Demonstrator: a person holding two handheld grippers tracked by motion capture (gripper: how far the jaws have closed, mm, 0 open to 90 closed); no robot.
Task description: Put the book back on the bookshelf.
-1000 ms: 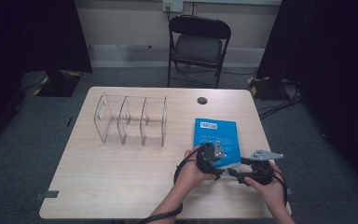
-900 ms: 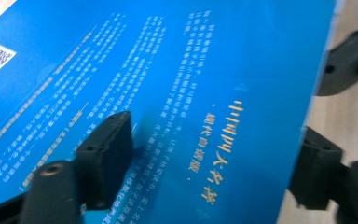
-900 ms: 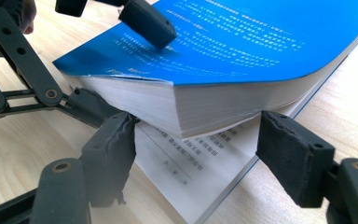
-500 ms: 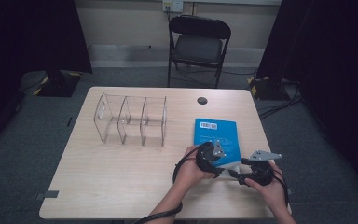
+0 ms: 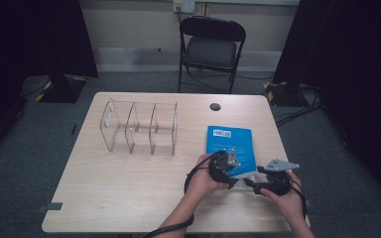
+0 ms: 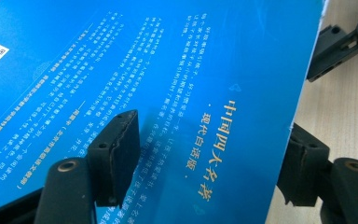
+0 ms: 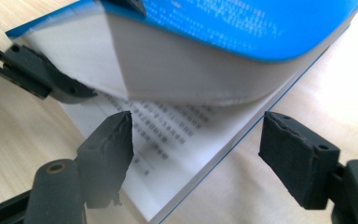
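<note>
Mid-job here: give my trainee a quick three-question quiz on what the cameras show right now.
1. What does the left gripper hold?
A) the clear rack
B) the upper part of the blue book
C) nothing
2. True or false: the clear rack has books in its compartments.
3. What lies between the jaws of the right gripper?

Key
1. B. Its jaws have just been closing and now clamp the cover with a block of pages, lifted off the rest.
2. False. The compartments are empty.
3. The corner of the blue book's lower pages. The jaws are open, and the pads do not press on them.
</note>
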